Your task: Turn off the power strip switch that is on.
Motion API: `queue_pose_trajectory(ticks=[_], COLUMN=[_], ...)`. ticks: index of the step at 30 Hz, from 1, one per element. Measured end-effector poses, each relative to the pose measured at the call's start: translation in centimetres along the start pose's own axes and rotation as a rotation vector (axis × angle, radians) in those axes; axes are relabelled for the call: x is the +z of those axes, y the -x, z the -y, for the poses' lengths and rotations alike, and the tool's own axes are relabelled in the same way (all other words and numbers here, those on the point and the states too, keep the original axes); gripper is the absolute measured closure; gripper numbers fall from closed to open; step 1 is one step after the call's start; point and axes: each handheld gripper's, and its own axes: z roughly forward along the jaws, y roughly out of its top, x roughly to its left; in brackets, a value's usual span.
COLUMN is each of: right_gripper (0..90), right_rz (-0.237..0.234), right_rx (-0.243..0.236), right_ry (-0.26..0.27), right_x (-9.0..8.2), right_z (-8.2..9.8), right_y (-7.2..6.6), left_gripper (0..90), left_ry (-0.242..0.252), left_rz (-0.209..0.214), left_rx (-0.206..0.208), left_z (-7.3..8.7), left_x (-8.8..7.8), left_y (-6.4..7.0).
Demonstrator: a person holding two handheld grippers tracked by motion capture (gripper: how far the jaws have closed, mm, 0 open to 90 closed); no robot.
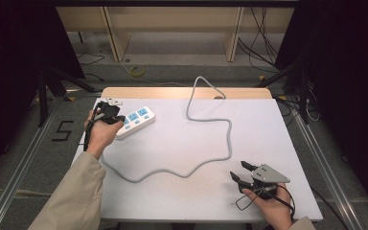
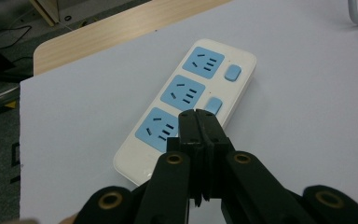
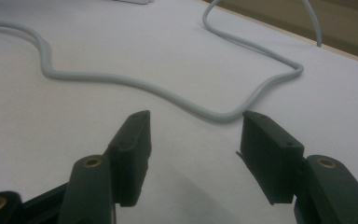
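The white table [image 1: 268, 143] carries a grey cable [image 1: 211, 120] snaking from the power strip [image 2: 186, 102] near its far-left corner. The strip looks rigid, light and smooth-sided; best taken across its long edges. Left gripper [image 2: 199, 122], jaws together and empty, hovers over the strip's nearest socket; right gripper [image 3: 193, 140], well apart from the strip, stands parted, holding nothing.

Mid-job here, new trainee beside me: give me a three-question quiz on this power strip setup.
1. True or false: the left gripper has its jaws shut, above the power strip.
2. How many blue socket panels does the power strip have? A) two B) three C) four
3. What lies on the table beyond the right gripper, whose jaws stand apart with nothing between them?

Key: 1 true; 2 B; 3 the grey cable.
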Motion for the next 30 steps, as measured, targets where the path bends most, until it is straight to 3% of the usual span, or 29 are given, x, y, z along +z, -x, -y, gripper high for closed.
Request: queue_pose_trajectory(ticks=[30], right_gripper=[43.8], right_rz=[-0.007], right_rx=[-0.002], right_ry=[0.0], right_x=[0.1], right_z=[0.0], right_y=[0.0], left_gripper=[89.3], left_ry=[-0.116], left_rz=[0.001], left_rx=[0.024], left_z=[-0.6], left_x=[3.6], left_y=[0.1])
